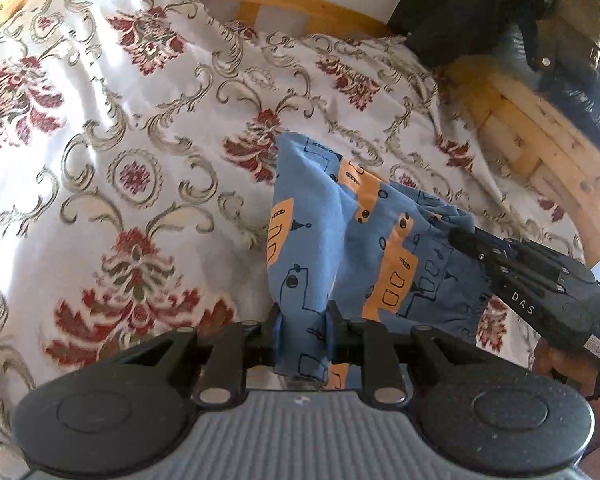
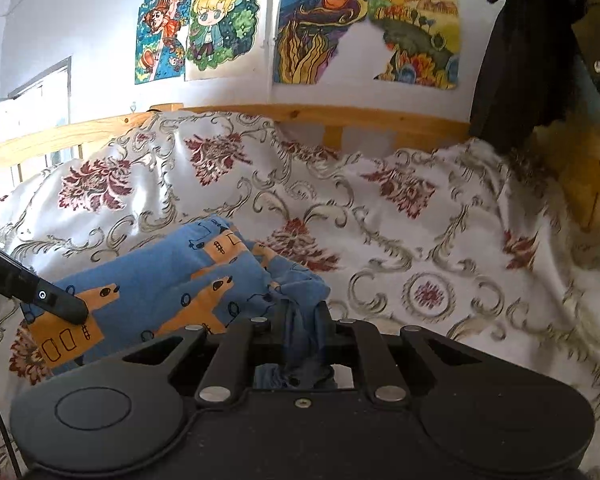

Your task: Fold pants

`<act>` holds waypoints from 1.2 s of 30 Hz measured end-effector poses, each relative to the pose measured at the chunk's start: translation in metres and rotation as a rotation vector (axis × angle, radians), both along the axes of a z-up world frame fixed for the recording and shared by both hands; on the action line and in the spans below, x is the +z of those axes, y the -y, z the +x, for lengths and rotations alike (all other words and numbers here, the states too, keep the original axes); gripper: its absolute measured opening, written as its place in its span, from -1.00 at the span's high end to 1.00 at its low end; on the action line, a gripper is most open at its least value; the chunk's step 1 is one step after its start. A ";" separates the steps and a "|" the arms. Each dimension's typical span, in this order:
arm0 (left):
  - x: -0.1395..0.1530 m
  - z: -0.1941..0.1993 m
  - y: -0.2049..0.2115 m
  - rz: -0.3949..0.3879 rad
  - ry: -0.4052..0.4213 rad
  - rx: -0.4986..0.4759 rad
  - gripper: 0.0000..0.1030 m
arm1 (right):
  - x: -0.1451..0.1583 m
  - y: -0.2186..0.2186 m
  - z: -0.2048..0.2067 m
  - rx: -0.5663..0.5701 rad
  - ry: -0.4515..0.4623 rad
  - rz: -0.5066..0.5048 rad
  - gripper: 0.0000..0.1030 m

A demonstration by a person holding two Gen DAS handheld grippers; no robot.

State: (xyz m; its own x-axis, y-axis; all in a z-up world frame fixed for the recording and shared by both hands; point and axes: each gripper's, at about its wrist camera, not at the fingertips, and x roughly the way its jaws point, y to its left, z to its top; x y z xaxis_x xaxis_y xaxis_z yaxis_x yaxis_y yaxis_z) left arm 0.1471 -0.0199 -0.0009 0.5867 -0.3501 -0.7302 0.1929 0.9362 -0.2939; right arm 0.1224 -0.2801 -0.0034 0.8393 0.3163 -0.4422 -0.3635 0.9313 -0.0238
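Observation:
The pants [image 1: 332, 232] are blue with orange blocks and black line drawings, lifted in a bunch above a bed. My left gripper [image 1: 303, 330] is shut on one edge of the cloth, which rises between its blue pads. In the left wrist view my right gripper [image 1: 458, 236] comes in from the right and pinches the other end of the fabric. The right wrist view shows the pants [image 2: 168, 284] draped to the left, with my right gripper [image 2: 300, 320] shut on a dark fold of them. The left gripper's fingers [image 2: 66, 306] enter from the left and touch the cloth.
A white bedspread [image 1: 120, 128] with red flowers and grey scrolls covers the bed. A wooden rail [image 2: 340, 114] runs along the far side and the right. Dark clothing [image 1: 500, 8] hangs at the upper right. Coloured drawings [image 2: 320, 28] are stuck on the wall.

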 end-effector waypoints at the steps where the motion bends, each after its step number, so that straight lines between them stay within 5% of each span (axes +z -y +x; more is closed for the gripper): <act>1: 0.001 0.006 0.001 -0.004 0.003 -0.002 0.58 | 0.004 0.001 0.006 0.004 0.005 -0.011 0.78; 11: 0.004 0.084 0.006 -0.090 0.026 0.077 0.58 | 0.040 0.002 0.134 0.170 -0.024 -0.127 0.78; 17: -0.026 0.124 0.001 -0.097 -0.037 0.121 0.58 | 0.005 -0.004 0.192 0.228 -0.138 -0.164 0.79; 23: -0.059 0.134 -0.007 -0.097 -0.092 0.129 0.57 | -0.033 -0.007 0.203 0.210 -0.197 -0.145 0.79; 36: -0.065 0.133 -0.010 -0.103 -0.080 0.115 0.56 | -0.032 -0.004 0.201 0.208 -0.196 -0.139 0.74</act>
